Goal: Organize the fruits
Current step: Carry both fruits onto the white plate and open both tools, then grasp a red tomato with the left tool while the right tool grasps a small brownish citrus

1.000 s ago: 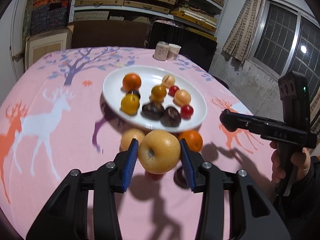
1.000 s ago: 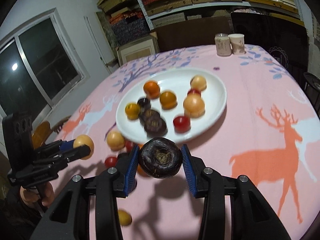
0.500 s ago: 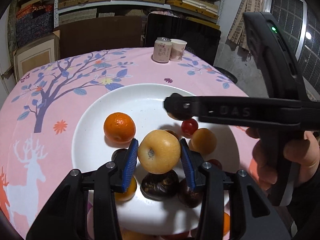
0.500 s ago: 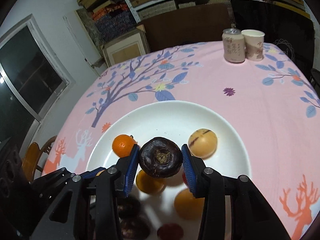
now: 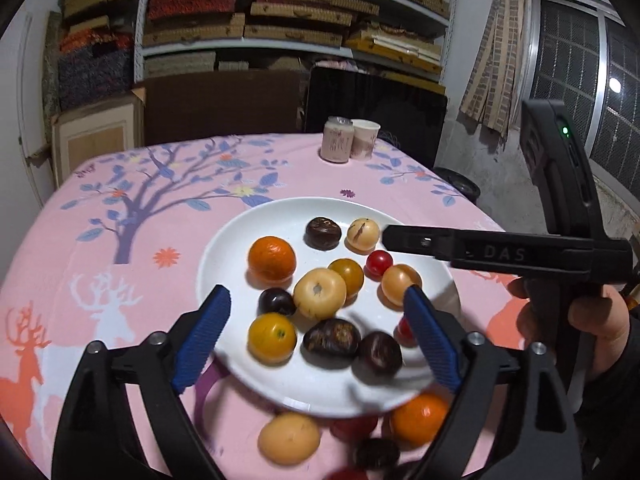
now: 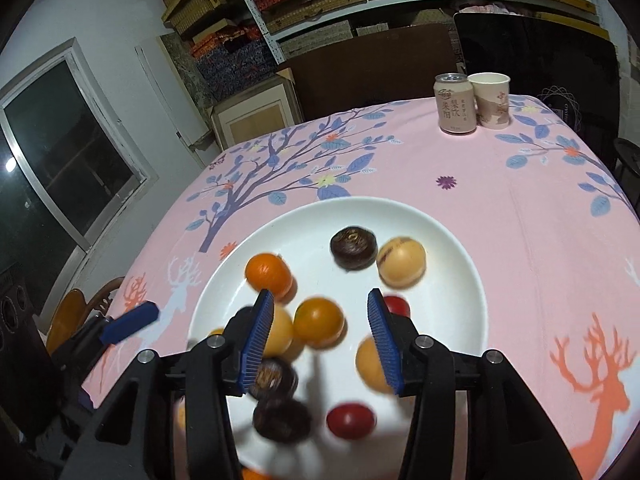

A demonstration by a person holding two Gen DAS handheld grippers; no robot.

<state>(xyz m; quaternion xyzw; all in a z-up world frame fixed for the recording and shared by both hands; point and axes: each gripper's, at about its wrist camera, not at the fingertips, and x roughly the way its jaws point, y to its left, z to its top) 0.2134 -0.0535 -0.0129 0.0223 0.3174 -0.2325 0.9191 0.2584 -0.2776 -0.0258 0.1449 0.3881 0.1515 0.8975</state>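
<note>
Both grippers hang over the white plate point(image 5: 224, 236) with nothing in them. The left gripper point(image 5: 316, 332) has its jaws spread wide above the middle of the pile, and the right gripper point(image 6: 320, 336) has its jaws spread too, over the near half of the plate.

A pale yellow pear point(image 5: 319, 293) lies in the plate's middle, touching an amber fruit point(image 5: 347, 274), and a dark round fruit point(image 5: 323, 233) sits at the far side just beside a pale speckled fruit point(image 5: 363, 234). An orange point(image 5: 272, 259) rests to the left.

The step in hand looks like the end of a drop-off. Several pieces lie on the counter point(image 5: 120, 216) at the plate's near edge: a tan fruit point(image 5: 289, 438), a second orange point(image 5: 419, 420), and some small red and dark ones. The next move probably calls for bringing a gripper down toward those and closing gently around one.

The nearest loose fruits are blurred and cut off between the left gripper's arms, so their number and kind are uncertain. In the right wrist view the near fruits are smeared. A can point(image 6: 456, 104) and paper cup point(image 6: 490, 98) stand at the far end.
</note>
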